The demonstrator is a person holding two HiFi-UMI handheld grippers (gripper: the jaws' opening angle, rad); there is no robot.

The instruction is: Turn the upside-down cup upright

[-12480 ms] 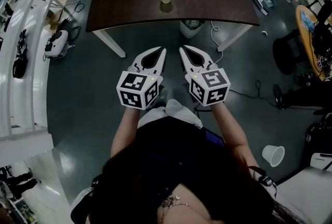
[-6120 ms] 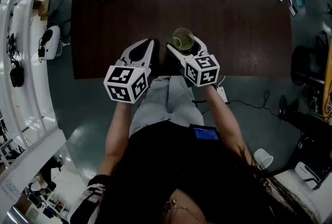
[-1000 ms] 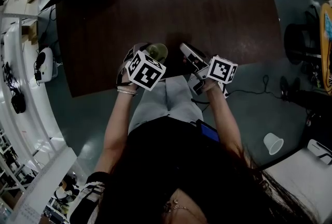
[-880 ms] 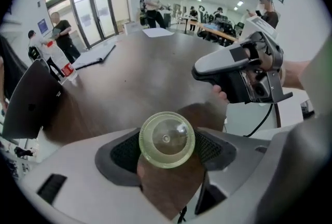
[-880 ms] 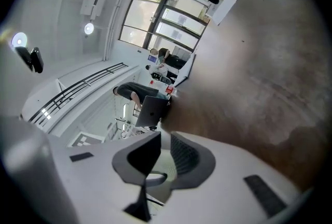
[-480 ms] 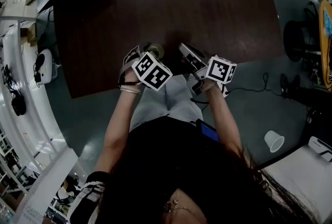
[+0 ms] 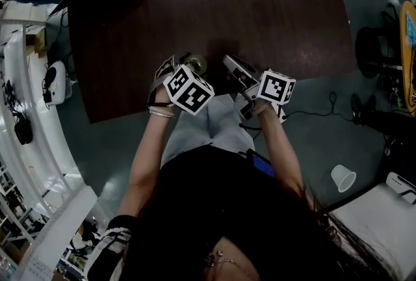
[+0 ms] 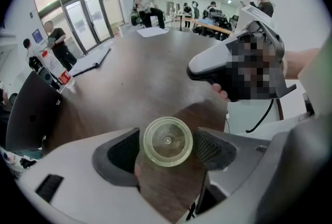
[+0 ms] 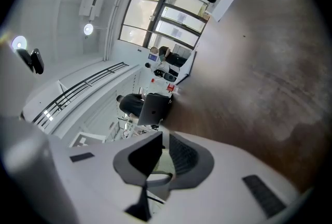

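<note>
**Visitor:** First item, the cup. Where is it?

**Onlooker:** The translucent, yellow-green cup [image 8: 167, 141] is between the jaws of the left gripper [image 8: 167, 134]. That gripper points steeply down at the dark table [image 7: 227, 6], close to the edge nearest the person. The dark pads [image 8: 209, 148] lie against the cup's wall on either side, so it is pinched.

**Visitor:** Which end is up?

**Onlooker:** It is seen end-on, as a round rim with a small dot at the centre. I cannot say for certain whether that is the mouth or the base. Only the cup's own pale plastic shows across that circle.

**Visitor:** And the other tool?

**Onlooker:** The right gripper [image 9: 165, 135] is held nearly level, to the right of the cup and apart from it. Its jaws are drawn almost together, with only a slim slit between the pads, and they hold nothing.

**Visitor:** Any other vessels?

**Onlooker:** Two. A clear bottle [image 8: 56, 65] with a red label stands at the table's far left, beside a dark laptop [image 8: 31, 114] (it is too small from here to judge its contents). A white cup [image 7: 342, 177] is on the floor [image 7: 110, 136] to the person's right, well apart from the table.
</note>
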